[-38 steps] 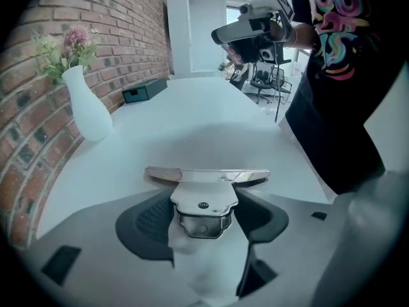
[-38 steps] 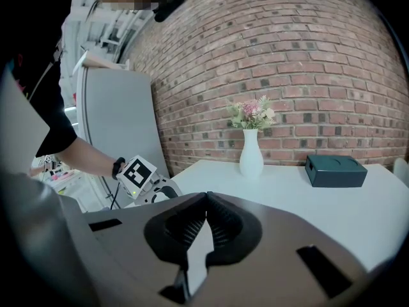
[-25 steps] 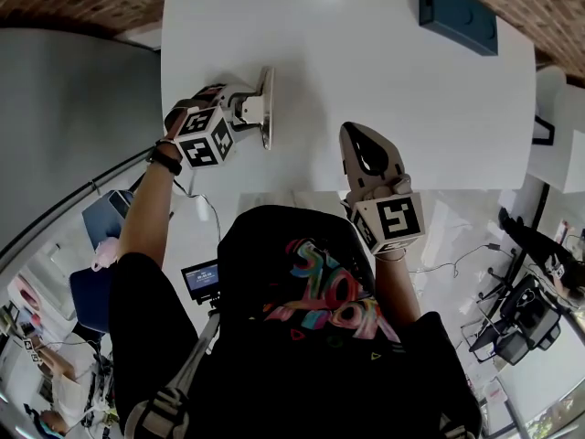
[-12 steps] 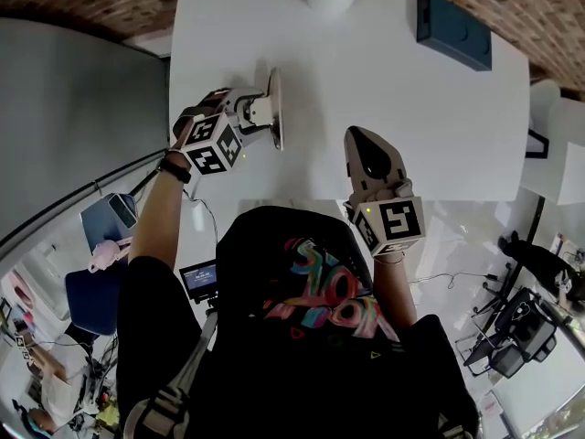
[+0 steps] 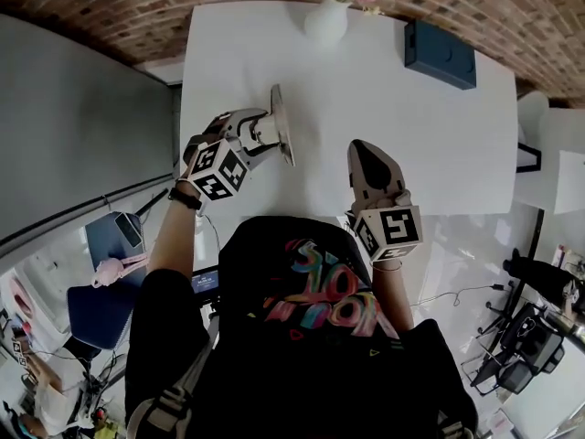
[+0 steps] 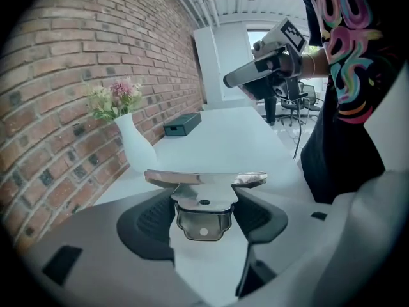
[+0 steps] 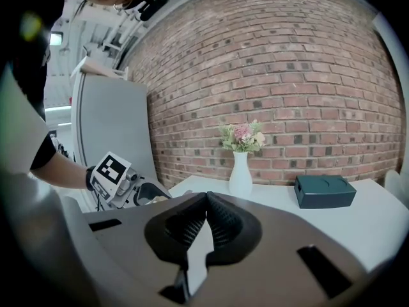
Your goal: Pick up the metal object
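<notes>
Nearest is the person's black top with its bright printed pattern [image 5: 315, 291]. Just past it the right gripper [image 5: 363, 151] hangs over the near edge of the white rectangular table [image 5: 430, 144]. Its dark ribbed jaws are pressed together at the tips with nothing between them.

A little further out and to the left, the left gripper [image 5: 265, 133] has its jaws clamped on the holed tab of the shiny flat metal bracket [image 5: 284, 126]. The bracket's long bar lies across in front of the pads. It appears to be held clear of the tabletop, though the gap beneath it is hard to judge.

At the far edge stand a white vase of pink and pale flowers [image 5: 325, 21] and a dark teal box [image 5: 441, 53], well apart from the bracket, with the red brick wall [image 5: 137, 7] behind.

The grasp looks made, so the step in hand seems to be the lift. The next move calls for a firm grip and a level carry, since the pads hold only the narrow tab and the wide bar could swing.
</notes>
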A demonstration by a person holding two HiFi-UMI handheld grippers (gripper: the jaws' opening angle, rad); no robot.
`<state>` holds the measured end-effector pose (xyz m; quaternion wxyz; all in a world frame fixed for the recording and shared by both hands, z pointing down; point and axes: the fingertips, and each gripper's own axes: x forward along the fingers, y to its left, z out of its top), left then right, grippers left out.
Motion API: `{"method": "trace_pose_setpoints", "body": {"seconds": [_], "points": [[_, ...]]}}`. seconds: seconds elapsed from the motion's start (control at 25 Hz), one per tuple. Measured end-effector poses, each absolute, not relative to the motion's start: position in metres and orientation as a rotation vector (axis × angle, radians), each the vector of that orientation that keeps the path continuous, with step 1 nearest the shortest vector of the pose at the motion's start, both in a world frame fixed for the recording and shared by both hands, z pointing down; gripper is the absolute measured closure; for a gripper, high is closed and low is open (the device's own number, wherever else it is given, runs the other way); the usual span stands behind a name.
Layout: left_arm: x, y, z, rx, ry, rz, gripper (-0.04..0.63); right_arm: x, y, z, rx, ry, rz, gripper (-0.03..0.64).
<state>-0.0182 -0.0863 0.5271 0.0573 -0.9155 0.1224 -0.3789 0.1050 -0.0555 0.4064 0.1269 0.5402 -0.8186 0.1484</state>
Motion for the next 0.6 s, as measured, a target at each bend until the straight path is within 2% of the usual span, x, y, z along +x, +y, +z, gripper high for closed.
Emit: {"method": "trace_pose_setpoints", "body": {"seconds": [0.6], "points": [[-0.01,-0.094,0.408,-2.803,0.778,-0.714,0.296,0.122,-0.059,0.358,1.65,-2.426,0.328,0.598]]}}
